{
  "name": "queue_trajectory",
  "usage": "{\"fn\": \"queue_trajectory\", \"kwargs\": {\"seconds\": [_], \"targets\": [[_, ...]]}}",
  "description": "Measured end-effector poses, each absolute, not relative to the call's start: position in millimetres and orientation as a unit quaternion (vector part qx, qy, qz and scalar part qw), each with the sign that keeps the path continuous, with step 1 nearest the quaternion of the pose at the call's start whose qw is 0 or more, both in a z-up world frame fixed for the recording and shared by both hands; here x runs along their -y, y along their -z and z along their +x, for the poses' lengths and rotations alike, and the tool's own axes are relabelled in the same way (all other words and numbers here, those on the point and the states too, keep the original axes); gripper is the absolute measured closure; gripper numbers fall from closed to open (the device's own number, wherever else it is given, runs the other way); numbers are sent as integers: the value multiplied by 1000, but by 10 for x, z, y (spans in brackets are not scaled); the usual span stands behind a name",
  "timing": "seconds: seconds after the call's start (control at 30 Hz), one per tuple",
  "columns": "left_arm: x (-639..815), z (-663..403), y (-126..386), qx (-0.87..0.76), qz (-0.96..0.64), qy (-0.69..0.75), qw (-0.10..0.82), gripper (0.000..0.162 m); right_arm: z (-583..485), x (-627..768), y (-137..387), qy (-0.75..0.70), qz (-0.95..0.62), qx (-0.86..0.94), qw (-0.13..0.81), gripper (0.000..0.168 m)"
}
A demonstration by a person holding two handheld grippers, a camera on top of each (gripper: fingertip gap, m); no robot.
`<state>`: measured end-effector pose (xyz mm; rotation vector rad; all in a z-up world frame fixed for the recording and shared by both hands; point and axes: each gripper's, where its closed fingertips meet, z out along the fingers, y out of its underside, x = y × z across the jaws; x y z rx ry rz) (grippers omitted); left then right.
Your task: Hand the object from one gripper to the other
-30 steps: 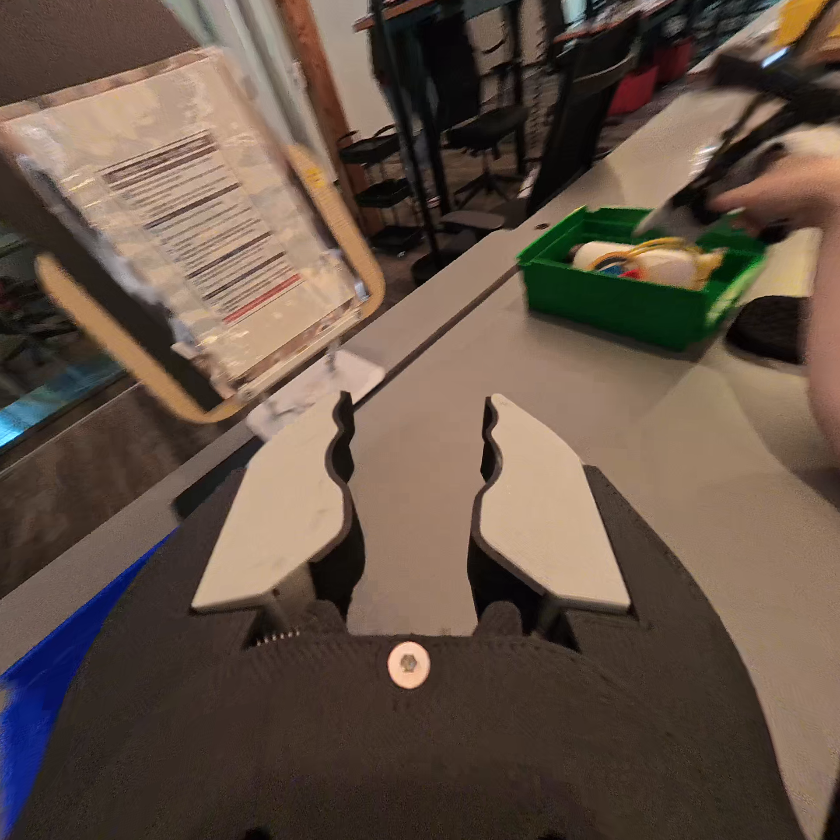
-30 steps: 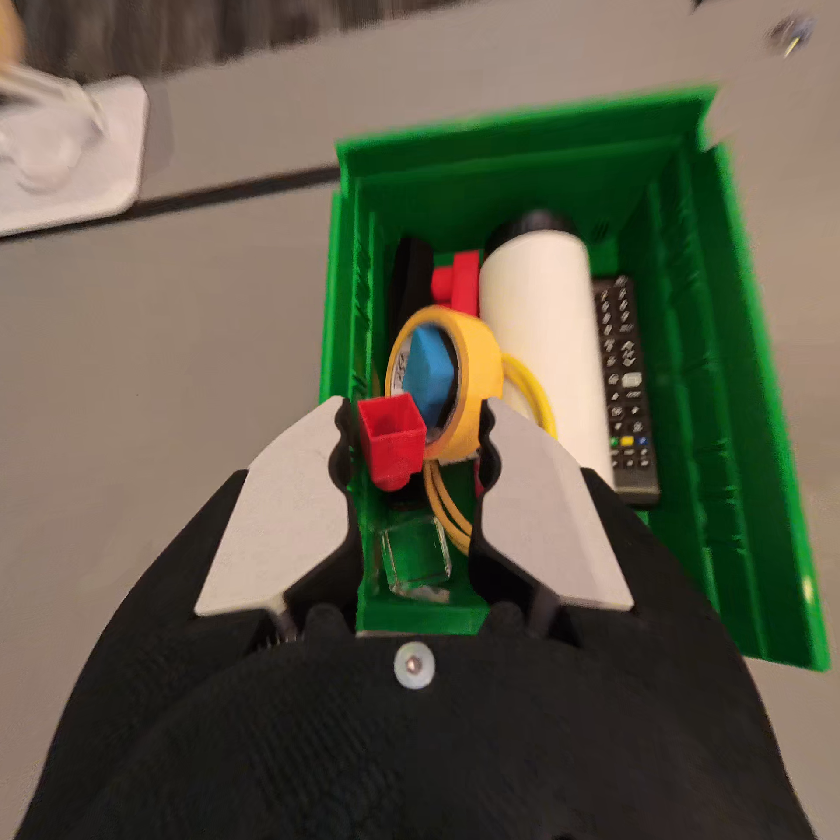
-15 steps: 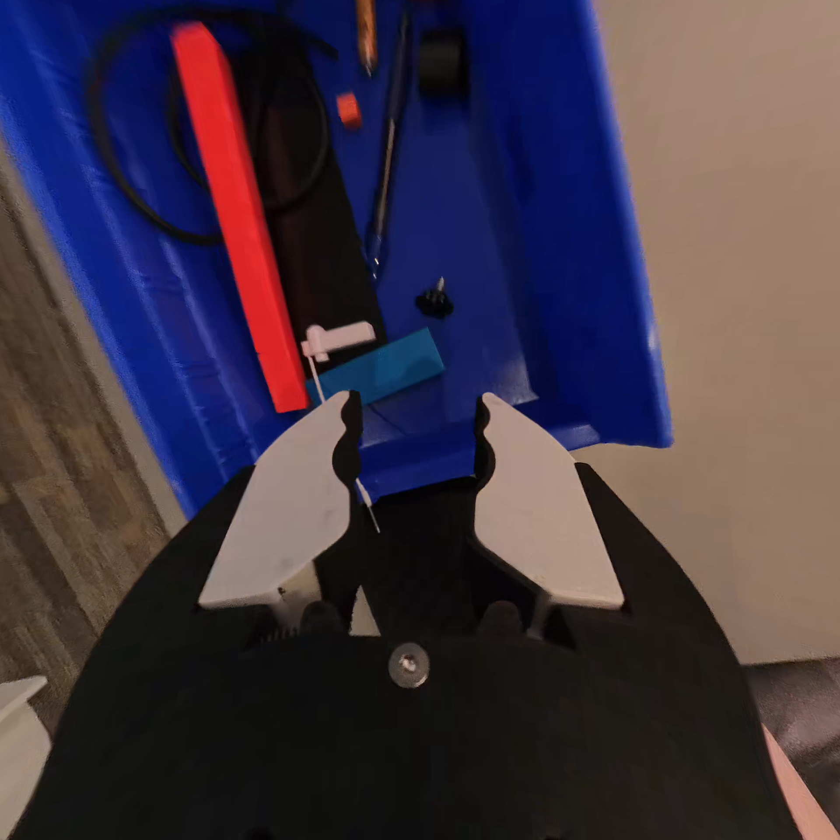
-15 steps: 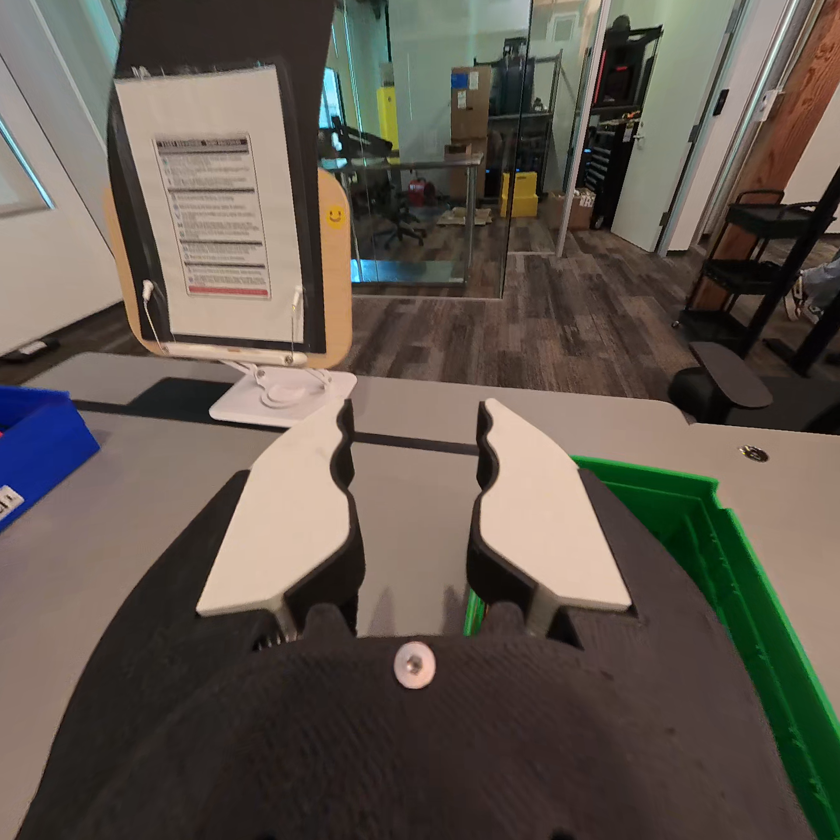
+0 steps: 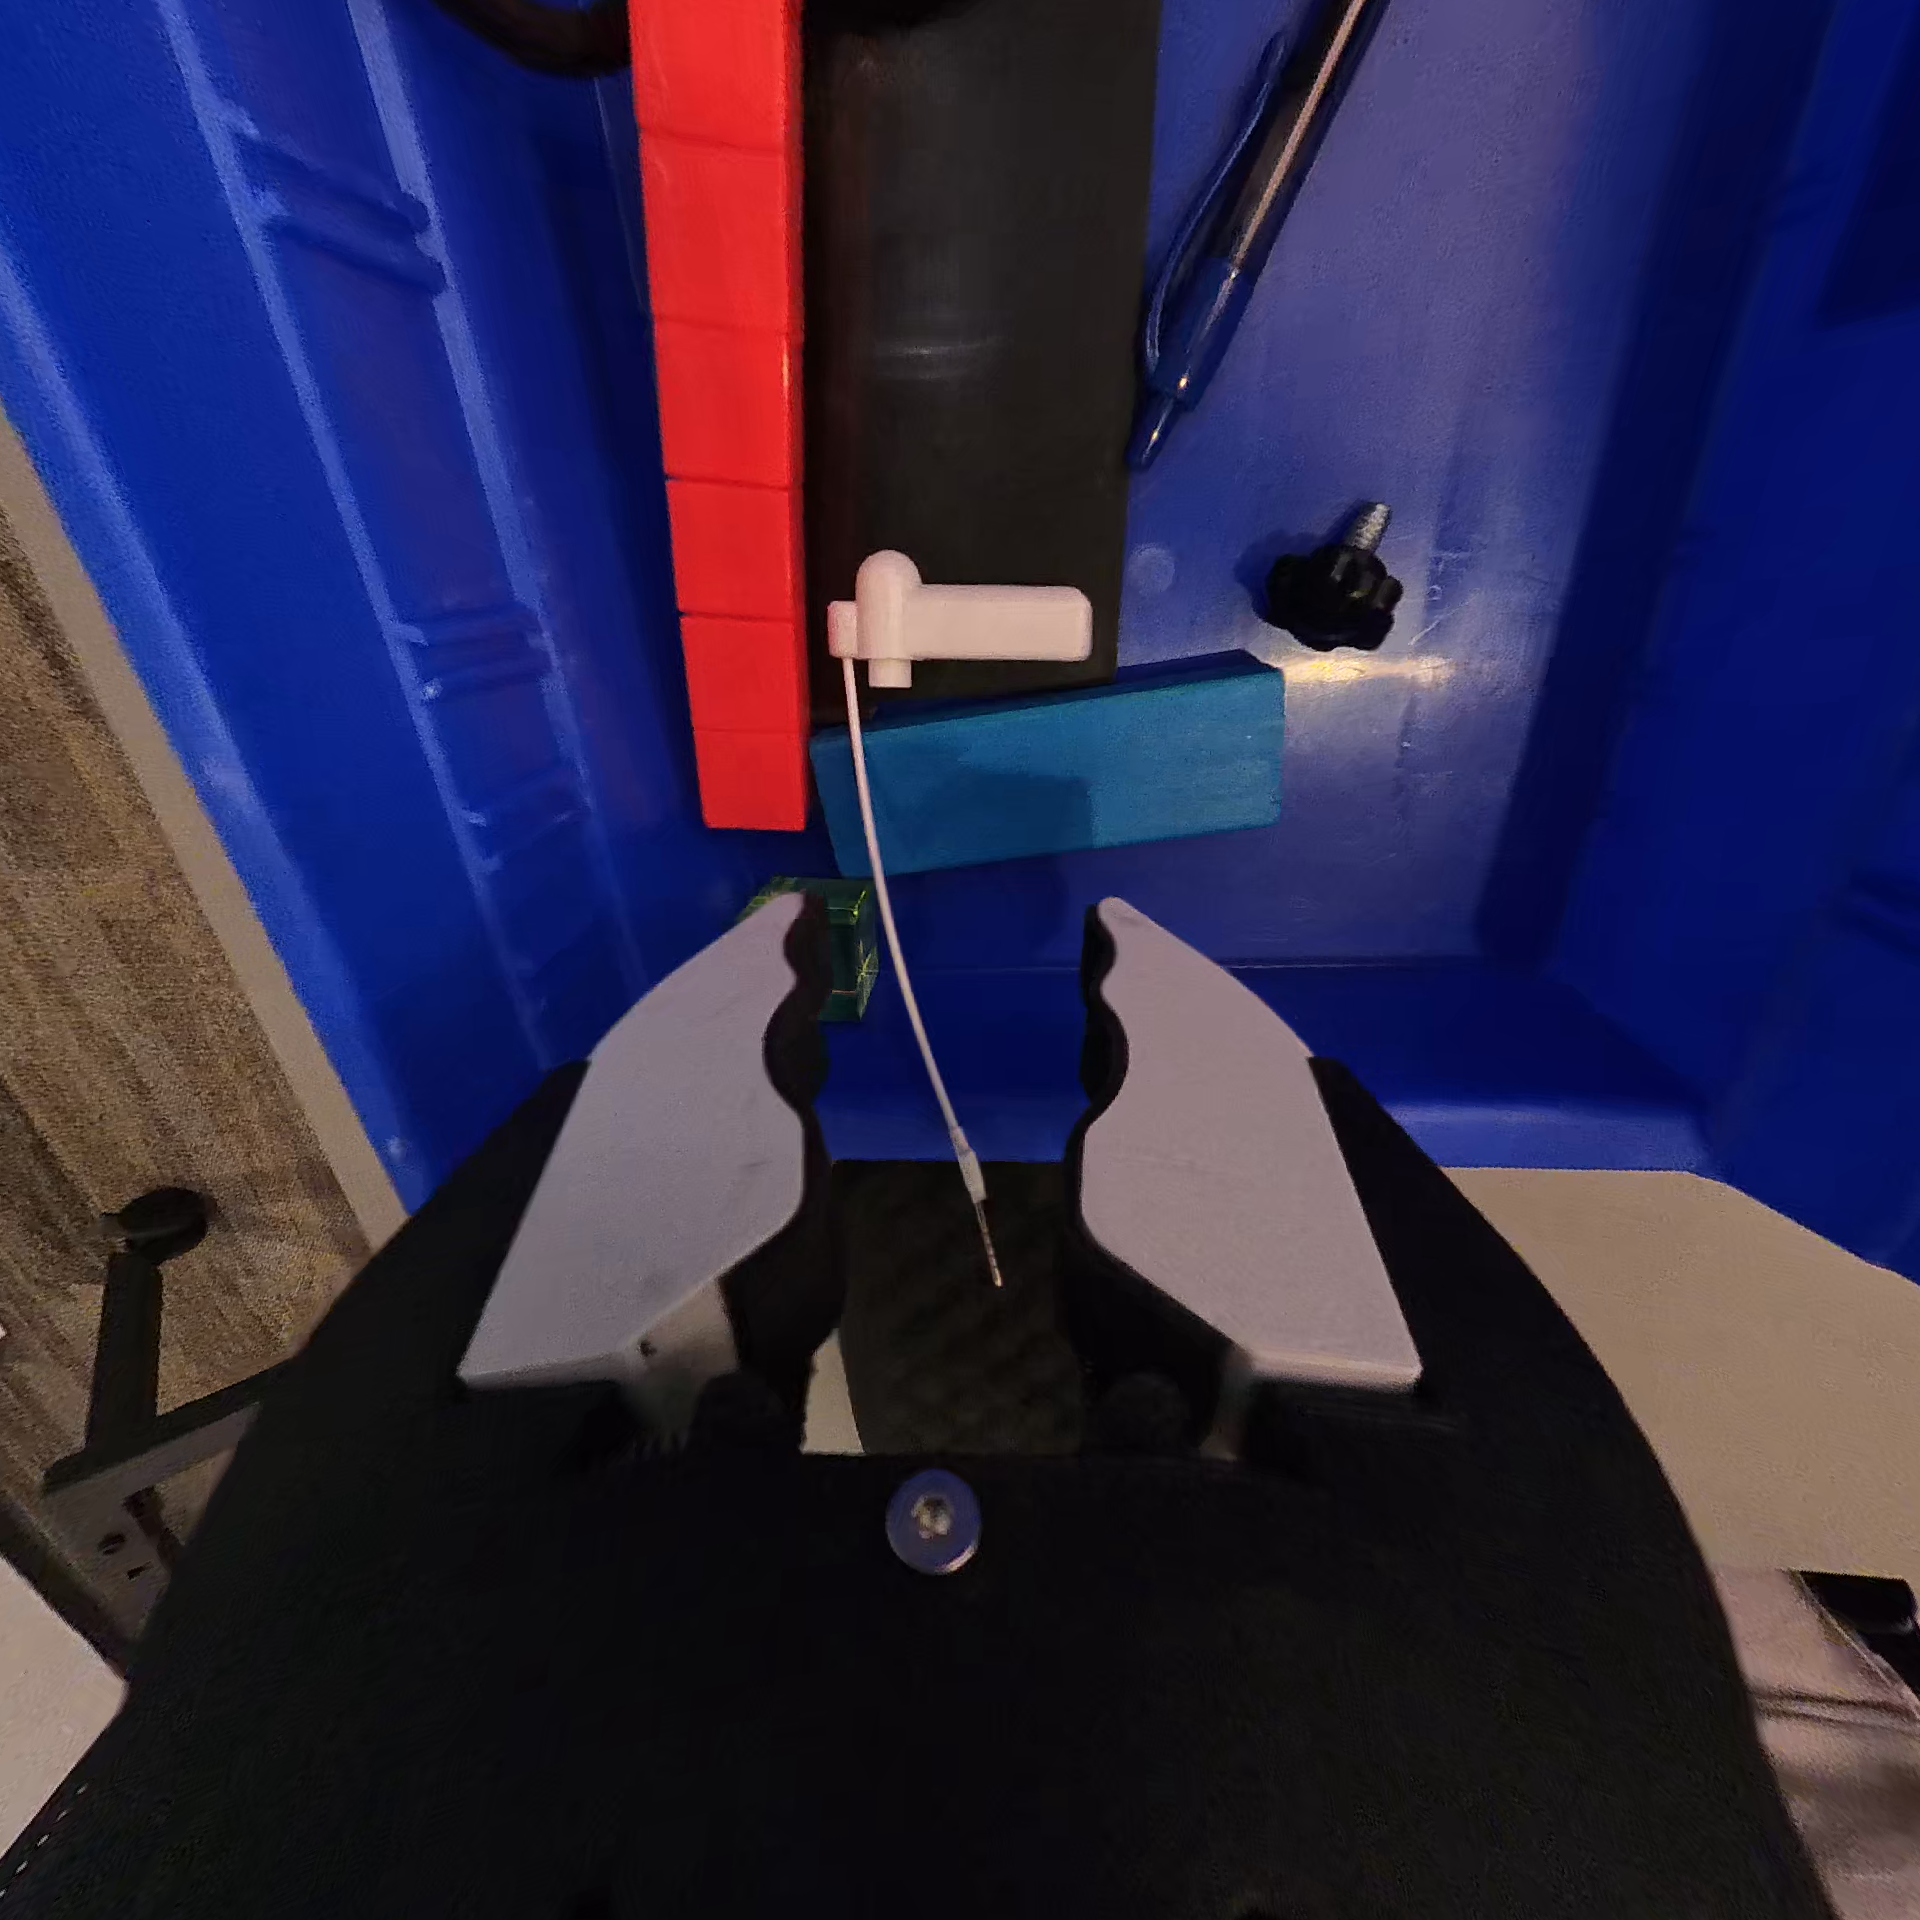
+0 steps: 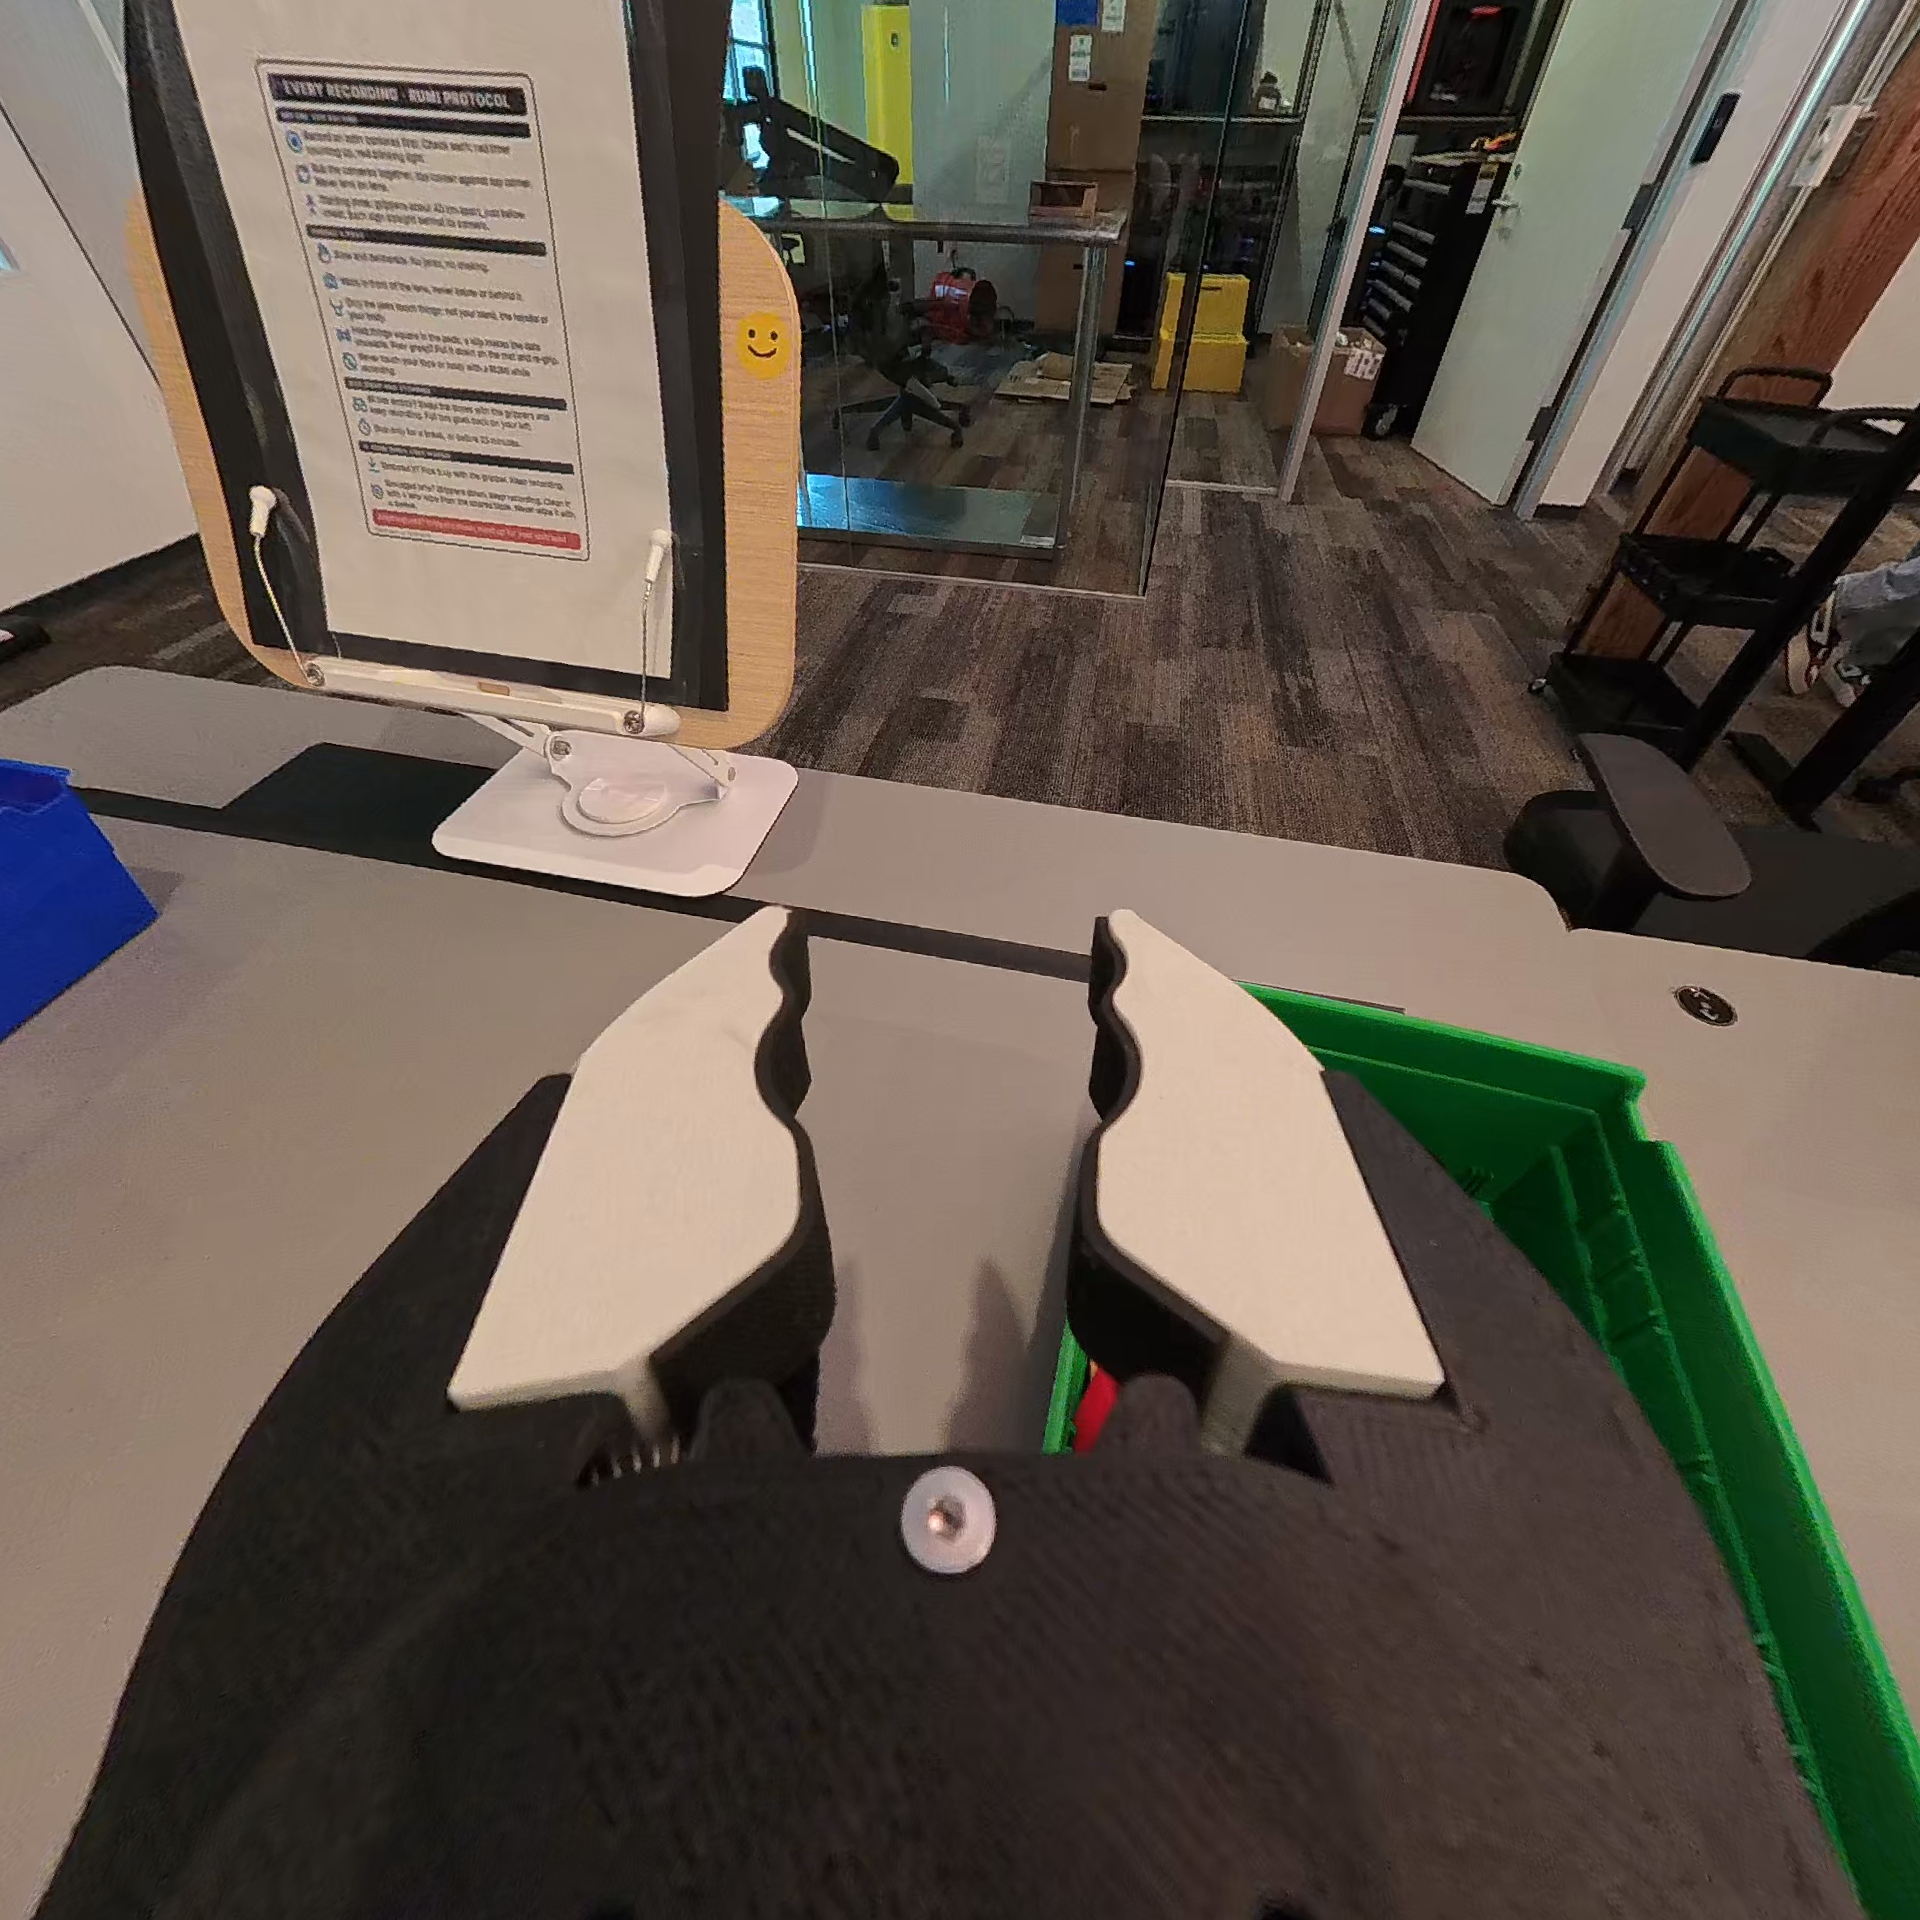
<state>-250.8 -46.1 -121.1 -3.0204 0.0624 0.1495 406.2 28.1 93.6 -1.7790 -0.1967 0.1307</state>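
My left gripper (image 5: pixel 945 914) is open and empty, pointing down into a blue bin (image 5: pixel 312 520). Just ahead of its tips lie a teal block (image 5: pixel 1049 774), a white tag (image 5: pixel 966 621) with a thin cord and pin (image 5: pixel 914 997) running back between the fingers, a long red bar (image 5: pixel 727 416), a black slab (image 5: pixel 977 291) and a small green cube (image 5: pixel 847 956) by the left fingertip. My right gripper (image 6: pixel 945 925) is open and empty, held level over the grey table (image 6: pixel 260 1091) beside a green bin (image 6: pixel 1621 1195).
A blue pen (image 5: pixel 1226 239) and a black knob screw (image 5: pixel 1335 597) lie in the blue bin. A sign board on a white stand (image 6: pixel 613 821) stands at the table's far edge. The blue bin's corner (image 6: pixel 52 883) shows at the left of the right wrist view. Left tips to right tips: about 70 cm.
My left gripper has moved down closer into the blue bin, over the teal block and white tag. My right gripper has stayed level over the table, nearly still.
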Motion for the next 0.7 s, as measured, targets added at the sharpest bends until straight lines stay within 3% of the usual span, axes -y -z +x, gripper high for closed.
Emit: {"fn": "queue_trajectory", "kwargs": {"seconds": [0.2, 0.3, 0.47, 0.7], "targets": [[510, -2580, 1309, -14, -998, -48, 39, 130, 4032, -294, -897, -52, -781, 94, 615, 115], [564, -2641, 1412, -21, -997, -70, 6, 160, 4008, -302, -882, -54, -783, 98, 612, 115], [532, -2577, 1410, -18, -999, -49, 5, 161, 3935, -325, -861, -54, -785, 110, 608, 115], [337, -2419, 824, -28, -988, -53, 144, 161, 3718, -364, -839, -37, -786, 149, 599, 115]]}}
